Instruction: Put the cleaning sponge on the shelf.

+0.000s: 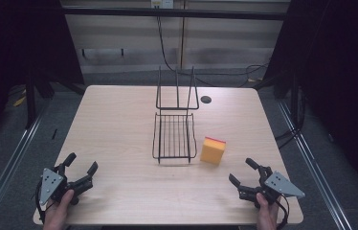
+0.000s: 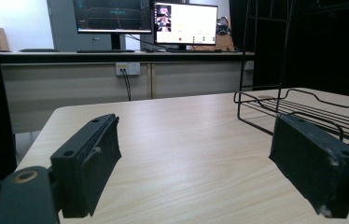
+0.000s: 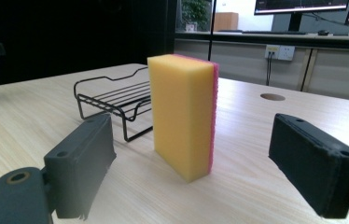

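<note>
Both my tools are released, jaws spread, holding nothing. My right gripper (image 1: 242,171) sits near the table's front edge, aimed at the yellow foam sponge with a pink scrub face (image 1: 213,150), which stands upright on its narrow edge just right of the black wire rack (image 1: 174,137) on the light wooden table (image 1: 119,120).

Main risk, as I judge it: the sponge is tall and thin, so one jaw nudging it first would tip it over or push it into the rack wire. Squeezing foam too hard could deform it and make it slip.

My left gripper (image 1: 81,169) idles well apart, front left.
</note>
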{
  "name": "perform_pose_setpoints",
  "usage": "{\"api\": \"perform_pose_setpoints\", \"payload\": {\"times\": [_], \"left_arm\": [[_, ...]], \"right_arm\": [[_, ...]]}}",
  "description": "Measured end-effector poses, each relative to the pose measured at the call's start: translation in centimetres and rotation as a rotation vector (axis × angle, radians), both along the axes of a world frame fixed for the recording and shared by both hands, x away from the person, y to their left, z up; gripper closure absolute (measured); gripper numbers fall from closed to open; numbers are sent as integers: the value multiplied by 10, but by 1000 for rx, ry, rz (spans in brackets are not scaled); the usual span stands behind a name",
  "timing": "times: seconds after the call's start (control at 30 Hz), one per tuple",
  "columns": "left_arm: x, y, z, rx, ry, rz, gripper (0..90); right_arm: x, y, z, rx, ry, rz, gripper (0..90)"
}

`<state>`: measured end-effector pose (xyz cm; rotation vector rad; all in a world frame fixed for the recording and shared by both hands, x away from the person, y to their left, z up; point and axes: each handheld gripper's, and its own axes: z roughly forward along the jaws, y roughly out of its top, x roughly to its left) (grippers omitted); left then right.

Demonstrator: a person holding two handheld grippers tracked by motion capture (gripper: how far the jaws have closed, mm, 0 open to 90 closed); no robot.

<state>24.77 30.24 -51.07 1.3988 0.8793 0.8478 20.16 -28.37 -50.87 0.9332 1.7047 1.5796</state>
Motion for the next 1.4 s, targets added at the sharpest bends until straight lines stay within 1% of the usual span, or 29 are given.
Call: {"api": "perform_pose_setpoints", "payload": {"times": [0.03, 0.07, 0.13, 0.2, 0.27, 0.33, 0.37, 0.4, 0.43, 0.5, 0.53, 0.57, 0.6, 0.63, 0.7, 0.77, 0.8, 0.83, 0.87, 0.97, 1.03, 1.1, 1.13, 1.17, 1.27, 1.3, 1.33, 1.4], "left_arm": [[0, 0, 0, 0, 0, 0, 156], [0, 0, 0, 0, 1, 0, 156], [0, 0, 0, -1, 1, -2, 155], [0, 0, 0, 1, 1, -2, 156], [0, 0, 0, 0, 0, -2, 156], [0, 0, 0, 0, 1, -2, 156], [0, 0, 0, 0, 0, -2, 156], [0, 0, 0, 1, 1, -2, 156], [0, 0, 0, 0, 0, -2, 156], [0, 0, 0, 0, 0, -2, 156], [0, 0, 0, 0, 0, -2, 156], [0, 0, 0, 1, 1, -2, 156], [0, 0, 0, 1, 2, -3, 156], [0, 0, 0, 0, 0, -2, 156], [0, 0, 0, 2, 1, -2, 156], [0, 0, 0, 0, 0, -2, 156], [0, 0, 0, 0, 0, -2, 155], [0, 0, 0, 0, 0, -2, 156], [0, 0, 0, 0, 0, -2, 156], [0, 0, 0, -1, 0, -2, 156], [0, 0, 0, -1, 0, -2, 156], [0, 0, 0, -1, 0, -2, 156], [0, 0, 0, 0, 0, -2, 156], [0, 0, 0, 0, 0, -2, 156], [0, 0, 0, 0, 0, -2, 156], [0, 0, 0, 0, 0, -2, 156], [0, 0, 0, 0, 0, -2, 156], [0, 0, 0, 0, 1, -2, 156]], "right_arm": [[0, 0, 0, 0, 0, 0, 133], [1, 0, 0, -2, 15, 4, 133], [2, -1, 0, 9, 27, 1, 132], [3, -2, 0, 11, 30, 5, 131], [4, -3, 0, 22, 41, -19, 131], [4, -3, 1, 23, 44, -21, 131], [4, -3, 1, 13, 50, -27, 132], [3, -3, 1, 6, 59, -19, 132], [3, -3, 2, 2, 72, -22, 131], [3, -3, 2, -17, 93, -48, 131], [3, -4, 2, -21, 96, -64, 132], [4, -5, 3, -11, 123, -46, 133], [4, -5, 3, -9, 132, -40, 136], [4, -5, 3, -9, 132, -40, 136], [5, -5, 3, -1, 153, -2, 158], [6, -6, 3, 13, 173, 51, 211], [7, -5, 3, 26, 180, 66, 209], [7, -5, 4, 37, 182, 87, 211], [8, -4, 5, 38, 189, 109, 218], [9, -3, 7, 40, 187, 124, 221], [10, -2, 9, 52, 196, 145, 192], [12, -1, 11, 44, 200, 154, 180], [13, -1, 12, 48, 201, 159, 166], [14, -1, 12, 44, 200, 172, 171], [17, 0, 15, 22, 208, 184, 176], [17, 0, 16, 22, 209, 186, 183], [19, 0, 17, 7, 202, 206, 226], [20, 0, 19, 3, 202, 214, 226]]}}
